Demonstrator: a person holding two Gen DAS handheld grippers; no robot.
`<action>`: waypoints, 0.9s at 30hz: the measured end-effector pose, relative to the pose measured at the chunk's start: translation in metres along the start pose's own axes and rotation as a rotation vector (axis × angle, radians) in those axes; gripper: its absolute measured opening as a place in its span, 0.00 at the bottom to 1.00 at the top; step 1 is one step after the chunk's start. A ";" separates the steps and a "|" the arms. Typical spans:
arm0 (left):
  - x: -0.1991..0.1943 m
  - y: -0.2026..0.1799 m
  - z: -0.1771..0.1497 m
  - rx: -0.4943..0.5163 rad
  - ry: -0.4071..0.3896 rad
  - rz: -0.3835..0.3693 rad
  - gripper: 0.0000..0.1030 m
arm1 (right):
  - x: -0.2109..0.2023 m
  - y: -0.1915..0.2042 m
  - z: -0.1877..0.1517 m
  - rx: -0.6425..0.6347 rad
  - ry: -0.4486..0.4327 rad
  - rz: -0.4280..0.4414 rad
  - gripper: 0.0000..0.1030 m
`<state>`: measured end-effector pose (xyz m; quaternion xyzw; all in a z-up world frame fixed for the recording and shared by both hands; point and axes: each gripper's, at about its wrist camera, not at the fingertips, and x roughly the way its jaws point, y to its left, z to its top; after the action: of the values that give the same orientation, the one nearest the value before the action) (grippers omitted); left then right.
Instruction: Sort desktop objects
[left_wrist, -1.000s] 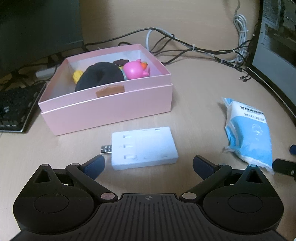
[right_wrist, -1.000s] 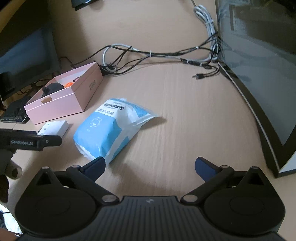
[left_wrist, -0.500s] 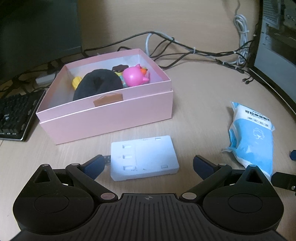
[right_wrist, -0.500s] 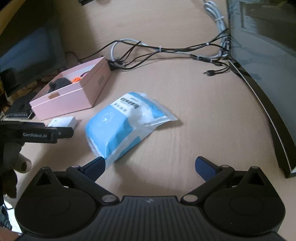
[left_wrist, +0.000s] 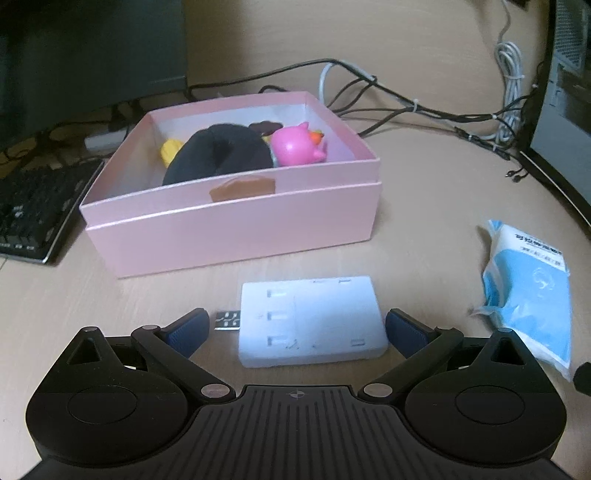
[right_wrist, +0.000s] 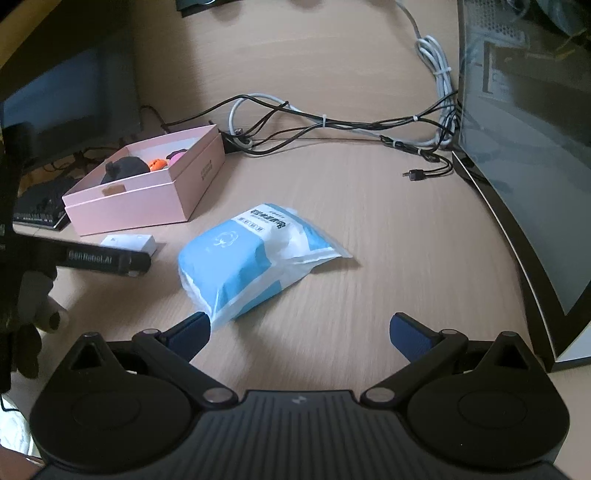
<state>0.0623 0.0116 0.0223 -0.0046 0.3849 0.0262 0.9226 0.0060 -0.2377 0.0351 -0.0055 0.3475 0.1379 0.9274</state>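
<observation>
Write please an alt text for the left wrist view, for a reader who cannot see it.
The open left gripper brackets a flat white plastic USB hub lying on the light wooden desk, one blue finger at each end. Behind it sits an open pink cardboard box holding a pink toy and a black fabric item; a blue-and-white plastic packet lies to the right.

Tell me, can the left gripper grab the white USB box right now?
Probably yes. The left gripper is open, its jaws on either side of the white USB box, with nothing lying between. The pink box sits behind it, apart.
</observation>
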 end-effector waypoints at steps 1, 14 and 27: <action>0.000 -0.001 0.000 0.009 -0.005 0.001 1.00 | 0.000 0.000 0.000 0.000 0.000 -0.001 1.00; -0.002 -0.001 -0.004 0.034 -0.031 -0.011 0.92 | 0.004 0.010 0.003 -0.031 -0.015 -0.005 1.00; -0.055 0.015 -0.034 0.021 -0.009 -0.077 0.92 | 0.039 0.031 0.037 -0.291 -0.074 0.021 1.00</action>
<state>-0.0011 0.0230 0.0382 -0.0097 0.3804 -0.0134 0.9247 0.0498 -0.1937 0.0409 -0.1309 0.2893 0.1966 0.9276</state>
